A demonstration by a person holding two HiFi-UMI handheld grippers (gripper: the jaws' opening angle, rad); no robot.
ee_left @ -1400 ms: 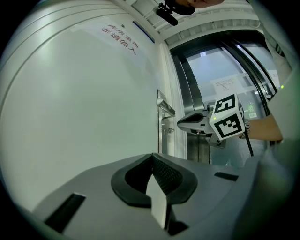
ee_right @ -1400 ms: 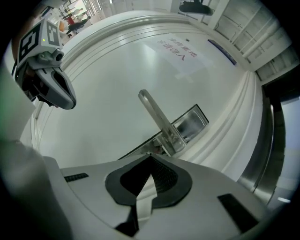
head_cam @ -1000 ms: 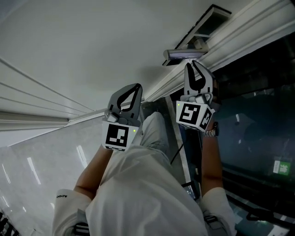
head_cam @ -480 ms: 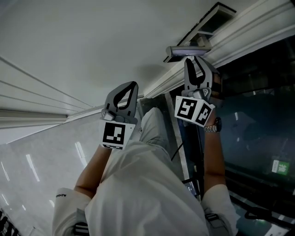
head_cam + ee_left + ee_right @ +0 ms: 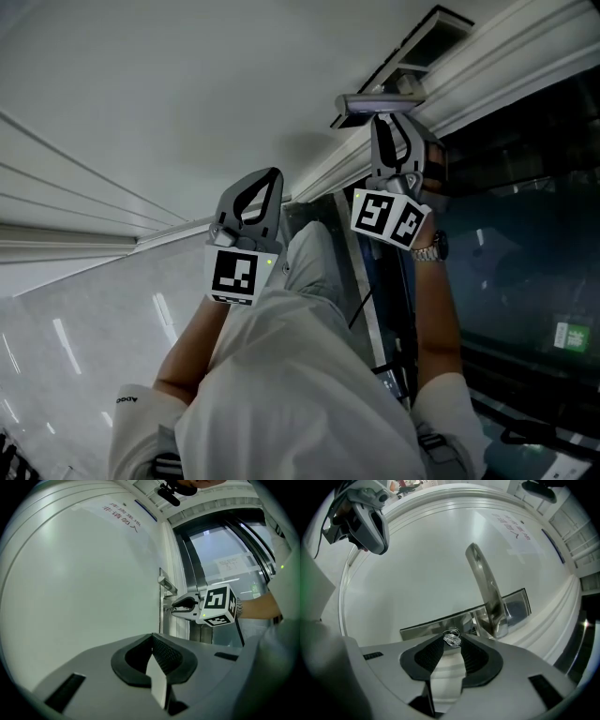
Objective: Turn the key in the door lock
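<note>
Setting up the twist: square the right claw on the key, pinch the flat head firmly, then roll about the key's own line with no sideways tug. Can see the key stuck in the lock plate beside the lever handle. Have just been opening there: parted now, key head between the tips, seemingly unpinched. Left claw pressed together, empty, well off to the side.

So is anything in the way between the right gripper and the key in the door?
Nothing visible. The right gripper has just opened its jaws, and they flank the key in the lock plate. The door handle stands off to one side.
</note>
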